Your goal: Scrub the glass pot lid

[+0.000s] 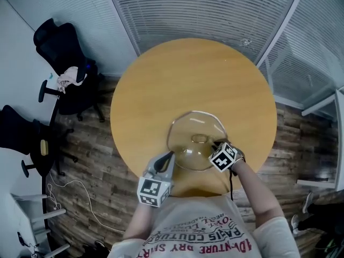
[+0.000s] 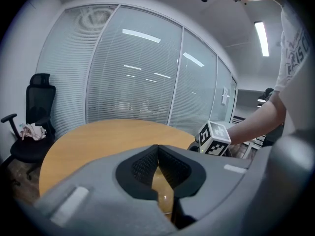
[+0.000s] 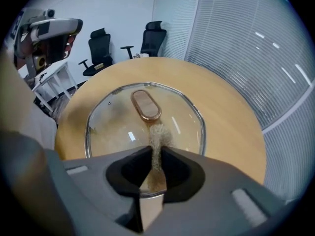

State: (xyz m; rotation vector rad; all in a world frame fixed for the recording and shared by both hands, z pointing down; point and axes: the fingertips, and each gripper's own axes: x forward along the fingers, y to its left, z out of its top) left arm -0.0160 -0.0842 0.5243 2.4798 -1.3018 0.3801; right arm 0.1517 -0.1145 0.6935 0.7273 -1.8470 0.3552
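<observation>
The glass pot lid (image 1: pixel 188 127) lies on the round wooden table (image 1: pixel 161 79), near its front edge, with an oval brown handle (image 3: pixel 146 104) at its middle. My left gripper (image 1: pixel 170 156) is shut on the lid's near-left rim; in the left gripper view the jaws of this gripper (image 2: pixel 158 154) meet over the glass edge (image 2: pixel 163 193). My right gripper (image 3: pixel 156 156) is shut on a tan fibrous scrubber (image 3: pixel 158 135), whose tip rests on the glass just short of the handle. In the head view the right gripper (image 1: pixel 216 143) sits over the lid's right side.
Black office chairs (image 1: pixel 63 63) stand left of the table, one with a crumpled cloth (image 1: pixel 70 77) on its seat. Glass walls with blinds (image 1: pixel 215 9) run behind the table. A white rack (image 3: pixel 49 80) stands on the floor at the left of the right gripper view.
</observation>
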